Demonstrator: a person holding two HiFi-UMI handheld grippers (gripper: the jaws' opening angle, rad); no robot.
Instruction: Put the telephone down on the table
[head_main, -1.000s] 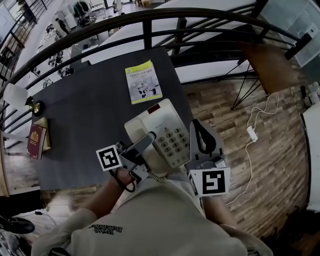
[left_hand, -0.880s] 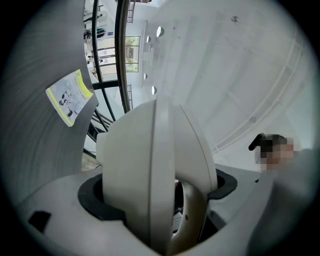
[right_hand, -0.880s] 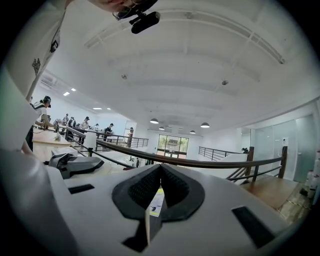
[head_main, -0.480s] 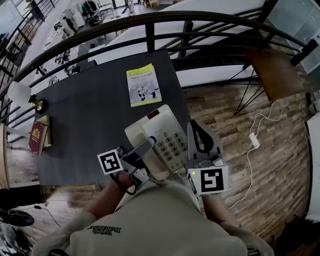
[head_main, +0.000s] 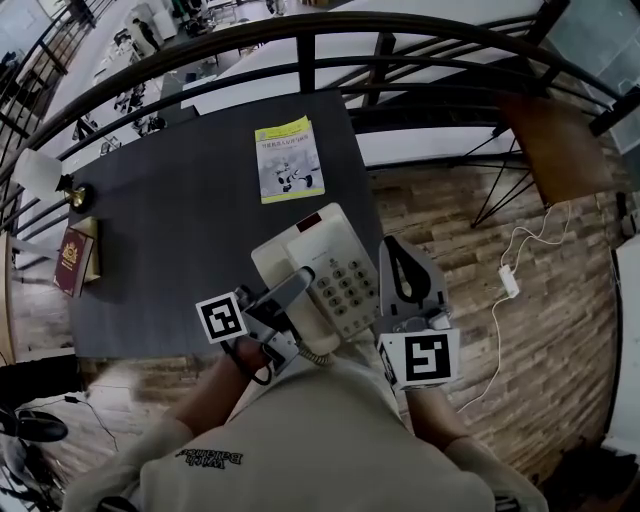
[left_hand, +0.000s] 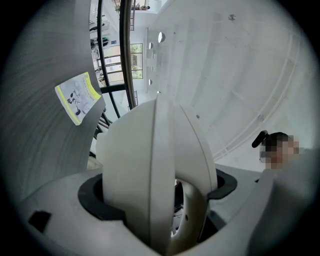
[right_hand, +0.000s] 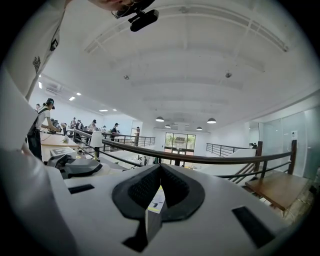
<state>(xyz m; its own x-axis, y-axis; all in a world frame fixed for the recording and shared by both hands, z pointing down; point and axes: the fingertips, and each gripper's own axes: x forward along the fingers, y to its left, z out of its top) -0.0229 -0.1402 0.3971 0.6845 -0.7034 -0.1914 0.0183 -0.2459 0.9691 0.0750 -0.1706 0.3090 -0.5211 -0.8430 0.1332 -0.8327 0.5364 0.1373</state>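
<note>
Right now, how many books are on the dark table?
2: a yellow-green paper booklet near the far edge, a dark red book at the left edge; another may lie beneath.

Head view looks steeply down; both gripper views face the railing (head_main: 306, 62).

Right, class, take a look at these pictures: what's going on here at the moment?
A person holds a hand-held gripper in each hand. The left hand-held gripper is clamped on the white telephone, on its handset side, over the near corner of the dark table. Whether the telephone rests there is unclear. The right hand-held gripper is shut and empty, just beside the telephone.
</note>
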